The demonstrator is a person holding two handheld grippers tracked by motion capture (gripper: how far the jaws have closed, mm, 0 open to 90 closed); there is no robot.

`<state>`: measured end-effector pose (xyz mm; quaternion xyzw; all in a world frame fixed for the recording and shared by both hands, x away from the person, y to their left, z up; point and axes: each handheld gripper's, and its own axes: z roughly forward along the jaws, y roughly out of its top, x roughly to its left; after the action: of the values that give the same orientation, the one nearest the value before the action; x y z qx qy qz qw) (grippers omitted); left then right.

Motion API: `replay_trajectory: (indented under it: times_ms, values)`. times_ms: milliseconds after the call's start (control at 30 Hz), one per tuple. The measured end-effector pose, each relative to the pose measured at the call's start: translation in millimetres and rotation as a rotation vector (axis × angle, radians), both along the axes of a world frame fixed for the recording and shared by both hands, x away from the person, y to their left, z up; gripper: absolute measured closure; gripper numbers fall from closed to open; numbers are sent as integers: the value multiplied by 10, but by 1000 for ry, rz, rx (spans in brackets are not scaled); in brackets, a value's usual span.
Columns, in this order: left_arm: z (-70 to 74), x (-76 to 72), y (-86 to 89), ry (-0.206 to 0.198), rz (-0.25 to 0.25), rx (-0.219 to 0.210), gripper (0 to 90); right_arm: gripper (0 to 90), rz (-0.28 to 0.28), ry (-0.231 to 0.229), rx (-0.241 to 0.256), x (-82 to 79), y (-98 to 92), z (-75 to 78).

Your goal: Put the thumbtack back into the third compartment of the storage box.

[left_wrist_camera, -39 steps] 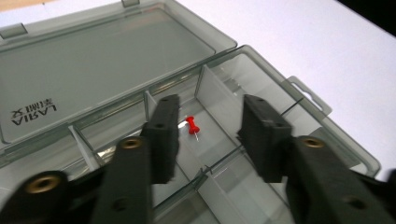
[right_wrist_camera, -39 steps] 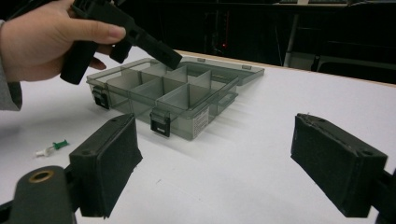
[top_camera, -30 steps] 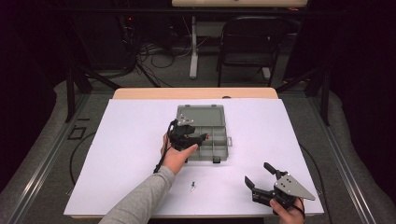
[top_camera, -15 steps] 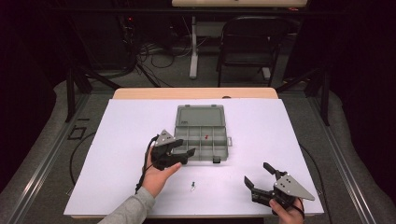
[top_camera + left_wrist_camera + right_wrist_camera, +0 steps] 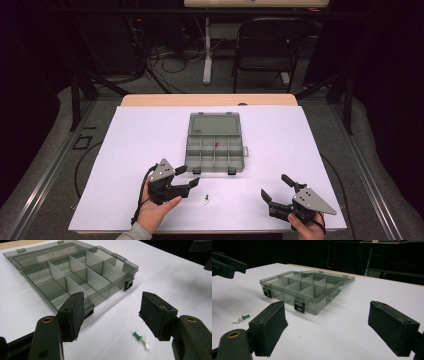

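Hovering low over the white table cover (image 5: 125, 150), the left gripper (image 5: 187, 181) hangs with its jaws wide apart and nothing between them, pointed toward the two small pushpins just ahead. In the left gripper view those pins sit on the sheet between the jaw tips and a little nearer the right-hand one: a green pushpin (image 5: 137, 335) and a white pushpin (image 5: 146, 344), touching or nearly so. From the high view they read as one tiny speck (image 5: 205, 199) just in front of the organizer box's near edge, apart from it.

The organizer box (image 5: 215, 149) lies open in the middle of the sheet, its clear lid folded flat away from the person, its compartments divided by upright walls. A small red item (image 5: 217, 145) rests in one of the middle compartments; the others look empty as far as can be told.

Further right, the right gripper (image 5: 276, 189) is held near the table's front edge, jaws likewise spread and holding nothing, well apart from both pins and box.

The step in hand appears to be the approach to pick up a pin. The next move likely calls for lowering the left jaws around one pin only and closing gently on its head, since the pair lie so close that both could be pinched or flicked away.
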<state>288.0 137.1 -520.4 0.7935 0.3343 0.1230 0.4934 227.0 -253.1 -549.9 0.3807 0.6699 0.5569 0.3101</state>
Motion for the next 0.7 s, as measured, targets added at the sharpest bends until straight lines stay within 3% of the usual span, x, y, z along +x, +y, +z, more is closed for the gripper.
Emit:
replay_trajectory:
  times_ms: [133,300,700]
  values:
    - [-65,-81,-4,21,-22,5,380,142,-2,0,-1,1,-5,0]
    - [-157,-174,-55,70,-51,21,485,142,0,1,-1,1,-4,1]
    - [-335,-221,-235,157,-96,52,653,142,3,4,-2,-2,-11,5]
